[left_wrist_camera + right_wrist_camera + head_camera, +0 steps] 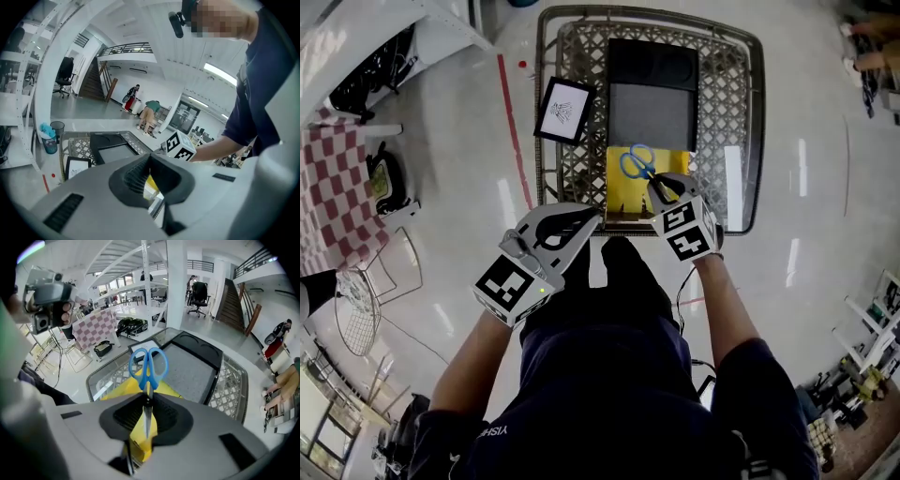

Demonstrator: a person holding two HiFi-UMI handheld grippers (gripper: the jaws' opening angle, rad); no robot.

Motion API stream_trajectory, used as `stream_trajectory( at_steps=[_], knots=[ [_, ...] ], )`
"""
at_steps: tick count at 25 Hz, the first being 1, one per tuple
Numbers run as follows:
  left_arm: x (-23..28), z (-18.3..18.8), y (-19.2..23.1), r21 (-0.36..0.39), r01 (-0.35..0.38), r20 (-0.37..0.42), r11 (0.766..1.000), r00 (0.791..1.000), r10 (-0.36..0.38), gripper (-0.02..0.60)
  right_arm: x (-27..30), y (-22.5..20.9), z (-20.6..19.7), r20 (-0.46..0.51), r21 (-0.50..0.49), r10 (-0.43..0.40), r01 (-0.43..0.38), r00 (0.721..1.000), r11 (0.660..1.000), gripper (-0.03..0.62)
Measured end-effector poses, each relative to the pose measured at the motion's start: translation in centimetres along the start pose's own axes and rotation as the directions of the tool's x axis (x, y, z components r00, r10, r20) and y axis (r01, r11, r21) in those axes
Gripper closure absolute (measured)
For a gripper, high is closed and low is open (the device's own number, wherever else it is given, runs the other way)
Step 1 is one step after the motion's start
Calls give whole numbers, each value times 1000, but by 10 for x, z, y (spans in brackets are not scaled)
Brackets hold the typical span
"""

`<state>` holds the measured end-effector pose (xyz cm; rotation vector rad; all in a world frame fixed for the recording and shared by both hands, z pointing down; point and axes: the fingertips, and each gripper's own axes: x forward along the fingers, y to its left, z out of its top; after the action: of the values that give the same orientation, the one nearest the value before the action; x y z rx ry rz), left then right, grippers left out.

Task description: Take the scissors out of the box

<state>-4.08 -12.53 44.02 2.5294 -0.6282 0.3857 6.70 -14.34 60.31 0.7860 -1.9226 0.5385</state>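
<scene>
Scissors [637, 161] with blue handles hang above an open yellow box [623, 195] that lies in a wire basket [758, 141]. My right gripper [657, 190] is shut on the scissors' blades just below the pivot. In the right gripper view the scissors [148, 365] stand handles-up out of the right gripper [147, 400], with the yellow box [140, 439] below them. My left gripper [596, 217] is at the box's near left corner, its jaws shut. In the left gripper view the left gripper [149, 157] has its tips together, and the yellow box [151, 185] shows through the gap behind them.
A black tray [653, 94] fills the far half of the basket. A black-framed picture [564, 110] leans on the basket's left rim. A checked cloth [333, 187] and a wire rack [356, 309] stand at the left on the glossy floor.
</scene>
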Motion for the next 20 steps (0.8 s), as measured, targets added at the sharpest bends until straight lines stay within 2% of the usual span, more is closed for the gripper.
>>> stream_trajectory(
  at_steps=[11,20],
  knots=[
    [-15,32,-5,67,-47,46,997,998,44,557,-60,-5,40,155,-10,-47,49,987,999,516],
    [-21,49,-15,122,-64,72,991,996,55,557,-110,5,76,303,-24,-61,71,951,997,516]
  ],
)
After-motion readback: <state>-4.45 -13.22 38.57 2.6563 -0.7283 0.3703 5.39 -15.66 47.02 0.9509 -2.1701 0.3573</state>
